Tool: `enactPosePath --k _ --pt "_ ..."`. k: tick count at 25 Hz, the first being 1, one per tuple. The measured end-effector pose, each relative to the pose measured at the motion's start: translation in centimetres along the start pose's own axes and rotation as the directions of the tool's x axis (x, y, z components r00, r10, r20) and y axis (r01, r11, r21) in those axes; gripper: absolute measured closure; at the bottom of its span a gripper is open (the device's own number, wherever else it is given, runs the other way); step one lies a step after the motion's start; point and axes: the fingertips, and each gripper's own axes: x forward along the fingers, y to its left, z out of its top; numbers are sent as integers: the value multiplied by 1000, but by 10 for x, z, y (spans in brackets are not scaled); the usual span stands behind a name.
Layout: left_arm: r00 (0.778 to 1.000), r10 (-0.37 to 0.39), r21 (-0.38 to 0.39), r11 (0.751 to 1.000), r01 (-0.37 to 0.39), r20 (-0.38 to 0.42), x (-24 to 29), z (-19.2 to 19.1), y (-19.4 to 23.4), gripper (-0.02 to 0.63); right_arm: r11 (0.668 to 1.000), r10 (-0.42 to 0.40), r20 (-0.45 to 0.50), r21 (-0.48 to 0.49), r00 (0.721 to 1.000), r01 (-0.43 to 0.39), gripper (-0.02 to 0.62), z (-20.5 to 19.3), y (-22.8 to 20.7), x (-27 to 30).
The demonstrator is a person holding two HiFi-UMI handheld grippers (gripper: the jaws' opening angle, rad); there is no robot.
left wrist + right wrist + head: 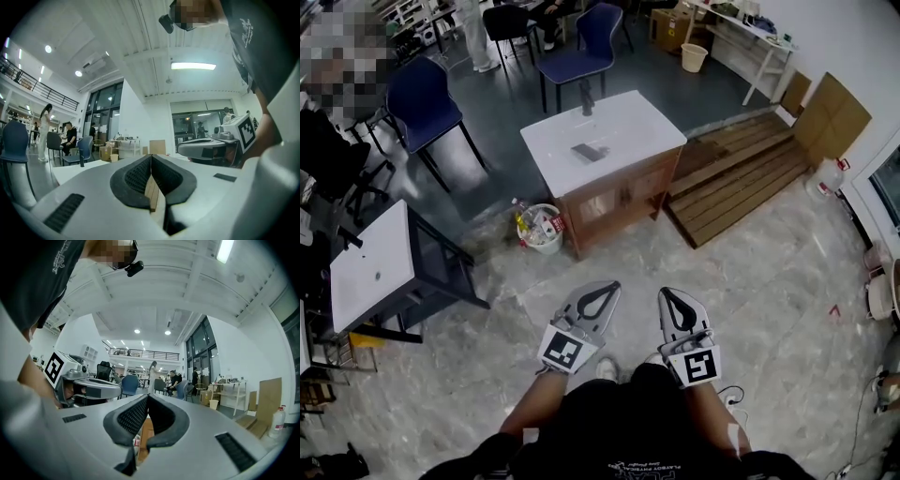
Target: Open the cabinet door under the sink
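Marble floor (769, 281), open workshop. Sink cabinet (602, 141) stands mid-room. Its cabinet door (623, 199), under the white counter, looks shut. Waste bin (541, 228) is just beside the cabinet's left, wooden platform (741, 173) at its right. Task not begun: approach, grip and pull all remain. Left gripper (605, 287) and right gripper (671, 293) are well short of the cabinet, fingers pressed together, holding nothing.

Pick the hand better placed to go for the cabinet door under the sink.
Left, marginally. In the head view the left gripper lines up nearer the middle of the cabinet doors; the right gripper sits off toward one end. Both are shut, empty and well short of them.
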Motion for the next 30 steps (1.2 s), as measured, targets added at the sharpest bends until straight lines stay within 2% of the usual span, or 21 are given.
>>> enactPosePath --k 10,21,30 --pt "1000 22 23 999 -22 -22 50 -8 31 583 1000 27 17 2 999 -27 574 -11 -45 42" --pt "995 77 46 996 -74 -65 151 -24 70 583 996 85 17 19 996 -85 574 -34 -138 103" --pt "988 117 30 993 -115 -103 223 -43 88 583 993 109 12 53 994 -110 574 -58 -209 137"
